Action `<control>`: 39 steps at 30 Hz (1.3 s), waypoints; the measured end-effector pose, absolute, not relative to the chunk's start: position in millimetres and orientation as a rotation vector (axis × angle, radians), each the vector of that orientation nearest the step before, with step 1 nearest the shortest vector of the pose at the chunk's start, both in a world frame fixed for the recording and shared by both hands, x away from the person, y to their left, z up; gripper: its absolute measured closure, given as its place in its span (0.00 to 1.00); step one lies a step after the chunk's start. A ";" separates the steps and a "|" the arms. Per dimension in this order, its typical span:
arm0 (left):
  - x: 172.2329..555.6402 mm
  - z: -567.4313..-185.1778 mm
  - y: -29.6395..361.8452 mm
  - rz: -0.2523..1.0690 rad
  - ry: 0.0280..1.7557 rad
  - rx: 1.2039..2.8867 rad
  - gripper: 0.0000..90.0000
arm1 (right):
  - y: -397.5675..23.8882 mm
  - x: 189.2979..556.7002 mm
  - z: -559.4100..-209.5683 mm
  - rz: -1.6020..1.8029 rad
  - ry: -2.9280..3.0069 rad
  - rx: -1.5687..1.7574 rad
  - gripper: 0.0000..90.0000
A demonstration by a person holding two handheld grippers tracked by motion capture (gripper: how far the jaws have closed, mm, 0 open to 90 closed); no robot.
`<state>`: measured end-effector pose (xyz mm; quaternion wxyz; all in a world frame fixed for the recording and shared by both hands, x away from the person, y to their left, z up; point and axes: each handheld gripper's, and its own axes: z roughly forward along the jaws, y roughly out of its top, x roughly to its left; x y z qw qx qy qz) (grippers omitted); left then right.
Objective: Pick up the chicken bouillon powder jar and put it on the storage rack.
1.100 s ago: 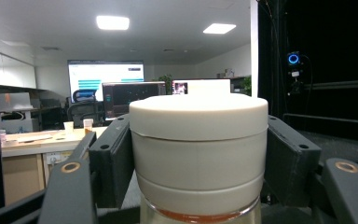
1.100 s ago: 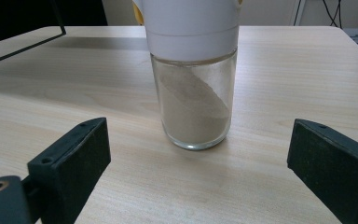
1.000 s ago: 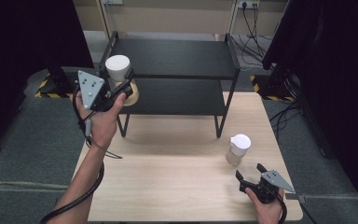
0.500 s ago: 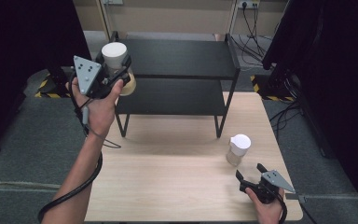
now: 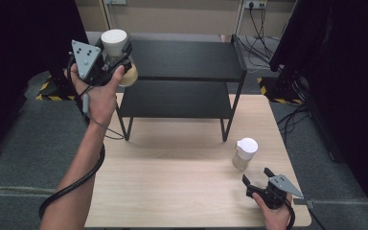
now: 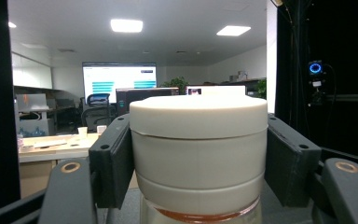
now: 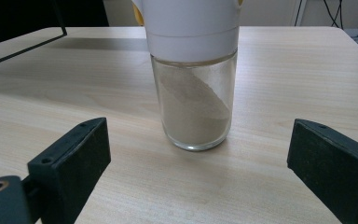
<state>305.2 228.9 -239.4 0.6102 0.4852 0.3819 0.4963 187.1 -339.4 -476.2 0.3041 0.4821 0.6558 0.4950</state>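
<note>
a: where is the lifted jar (image 5: 116,48) seen, relative to the black shelf unit (image 5: 182,72)?

b: it is held up in the air at the unit's left front corner, level with the top shelf. the left tongs (image 5: 117,56) are clenched on it, and in the left gripper view both pads are pressed flat against the white lid (image 6: 198,140), just above the glass.

a: and the second jar (image 5: 244,154)?

b: it is stood upright on the counter (image 5: 172,191), in front of the shelf unit and off its right leg. the right tongs (image 5: 258,178) are released, their jaws spread wide and touching nothing. in the right gripper view the jar (image 7: 194,79) is seen between the jaws but farther off, partly filled with a pale powder that is banked up on one side.

a: how is such a jar expected to handle?

b: glass is judged rigid, smooth and breakable, so a slip is to be feared more than a squeeze. the weight is judged modest, with the powder low in the body. the lid band is probably the better place to be gripped, being matte and straight-sided. it cannot be told how firmly the lid is seated, so a grip on the lid alone is a risk.
</note>
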 end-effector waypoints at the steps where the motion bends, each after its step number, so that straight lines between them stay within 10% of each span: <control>1: 305.2 -239.4 228.9 1.146 0.882 1.120 0.37 | -339.4 187.1 -476.2 1.311 1.737 1.277 0.07; 39: 349.4 -224.3 223.7 1.164 0.965 1.157 0.37 | -339.8 187.6 -476.2 1.315 1.742 1.272 0.07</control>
